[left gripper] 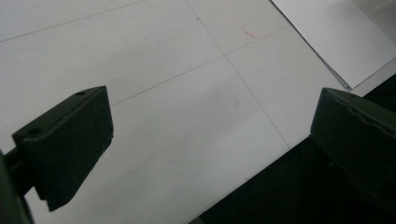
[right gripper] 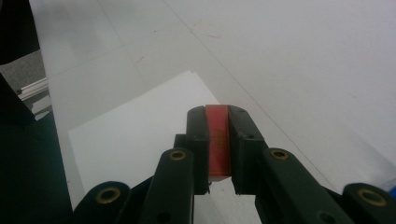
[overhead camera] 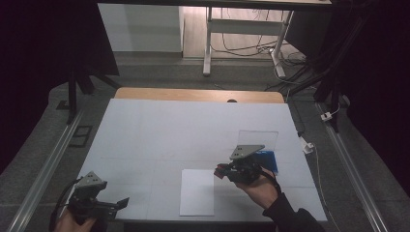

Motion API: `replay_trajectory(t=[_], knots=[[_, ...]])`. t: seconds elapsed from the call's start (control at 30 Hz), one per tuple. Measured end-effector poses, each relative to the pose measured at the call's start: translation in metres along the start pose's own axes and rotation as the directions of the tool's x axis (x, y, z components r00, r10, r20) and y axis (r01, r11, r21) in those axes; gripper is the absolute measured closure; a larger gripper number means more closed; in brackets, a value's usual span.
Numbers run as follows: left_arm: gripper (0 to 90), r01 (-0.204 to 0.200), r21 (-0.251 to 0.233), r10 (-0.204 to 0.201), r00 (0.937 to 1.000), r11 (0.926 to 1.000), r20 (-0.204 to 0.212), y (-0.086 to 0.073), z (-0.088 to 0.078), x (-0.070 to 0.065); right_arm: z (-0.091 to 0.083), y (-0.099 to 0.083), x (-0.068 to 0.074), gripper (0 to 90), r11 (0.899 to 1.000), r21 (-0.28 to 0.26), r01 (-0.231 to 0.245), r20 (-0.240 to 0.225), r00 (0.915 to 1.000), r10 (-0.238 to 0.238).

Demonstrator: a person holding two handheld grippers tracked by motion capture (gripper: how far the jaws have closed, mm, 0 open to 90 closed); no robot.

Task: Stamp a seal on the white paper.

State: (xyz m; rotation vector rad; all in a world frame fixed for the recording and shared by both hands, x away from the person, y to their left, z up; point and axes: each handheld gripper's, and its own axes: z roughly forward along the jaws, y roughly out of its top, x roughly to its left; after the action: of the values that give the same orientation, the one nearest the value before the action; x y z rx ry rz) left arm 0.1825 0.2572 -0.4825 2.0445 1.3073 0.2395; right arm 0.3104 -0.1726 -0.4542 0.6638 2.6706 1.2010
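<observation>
Right tool (right gripper: 218, 140) clamps 1 red block (right gripper: 218, 140) over the paper sheet (overhead camera: 197, 192); left tool (left gripper: 210, 140) gapes empty, so placing's still left.

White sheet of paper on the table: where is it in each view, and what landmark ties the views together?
High view: paper lies at the table's near edge, left of the right gripper.
Left gripper view: paper fills the upper right corner.
Right gripper view: paper lies beneath and left of the jaws.
Shared landmark: the table's near edge.
</observation>
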Motion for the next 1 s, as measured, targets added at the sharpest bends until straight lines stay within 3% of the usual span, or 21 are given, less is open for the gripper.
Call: replay_trajectory(t=[0.43, 1.0], knots=[[0.0, 0.000, 0.003, 0.000, 1.0000, 1.0000, -0.003, 0.000, 0.000, 0.000, 0.019, 0.005, 0.016, 80.2, 0.999, 0.025, 0.047, -0.036, 0.9983, -0.046], [0.0, -0.003, 0.005, 0.003, 1.0000, 1.0000, -0.002, 0.000, 0.000, -0.001, 0.052, 0.008, 0.036, 80.3, 0.985, 0.092, 0.146, -0.087, 0.9866, -0.138]])
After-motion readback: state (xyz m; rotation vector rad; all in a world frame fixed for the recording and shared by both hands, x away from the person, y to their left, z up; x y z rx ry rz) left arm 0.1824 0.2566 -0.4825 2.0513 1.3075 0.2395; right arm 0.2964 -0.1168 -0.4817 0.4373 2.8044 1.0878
